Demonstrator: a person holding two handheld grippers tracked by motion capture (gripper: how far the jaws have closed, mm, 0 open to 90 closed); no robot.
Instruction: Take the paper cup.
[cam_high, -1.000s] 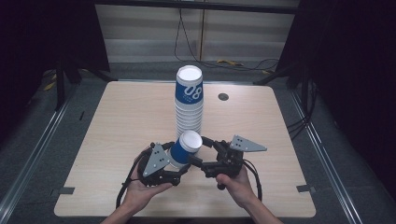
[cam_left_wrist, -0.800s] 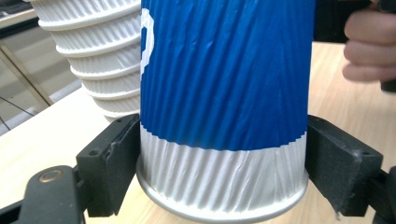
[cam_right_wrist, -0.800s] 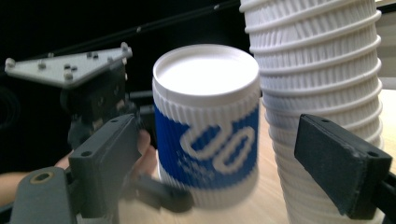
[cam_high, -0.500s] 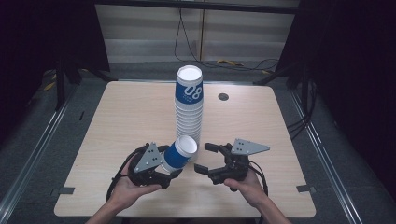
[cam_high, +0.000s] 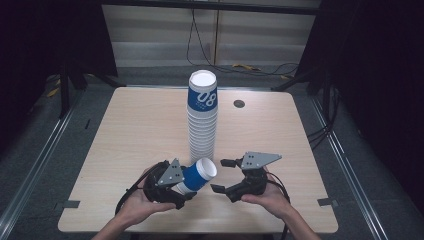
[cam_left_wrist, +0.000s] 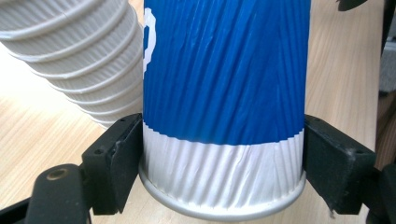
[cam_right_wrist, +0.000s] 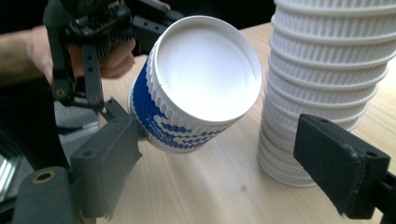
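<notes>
Because the left gripper pinches the blue-and-white ribbed paper cup only at its narrow white base, with one finger on each side of the bottom rim, the hold is a shallow one, and its fingers have just been closing further on the cup. The cup lies tilted on its side above the bench, its open mouth turned toward the right gripper and sitting just beside the foot of the tall stack of paper cups. Squeezed harder, the thin base could buckle or the cup could pop out of the pinch and roll across the bench. The right gripper waits with its fingers spread wide and holding nothing, the cup's mouth between and beyond them in the right gripper view. If it closes on the soft rim instead of the firmer wall, I judge the mouth would fold oval and the cup would then jam when nested with another. The stack itself is the other hazard: it stands tall, slightly leaning and unsupported, close to both grippers, so a careless swing of the held cup or of either hand could knock it and spill the whole column over the bench.
</notes>
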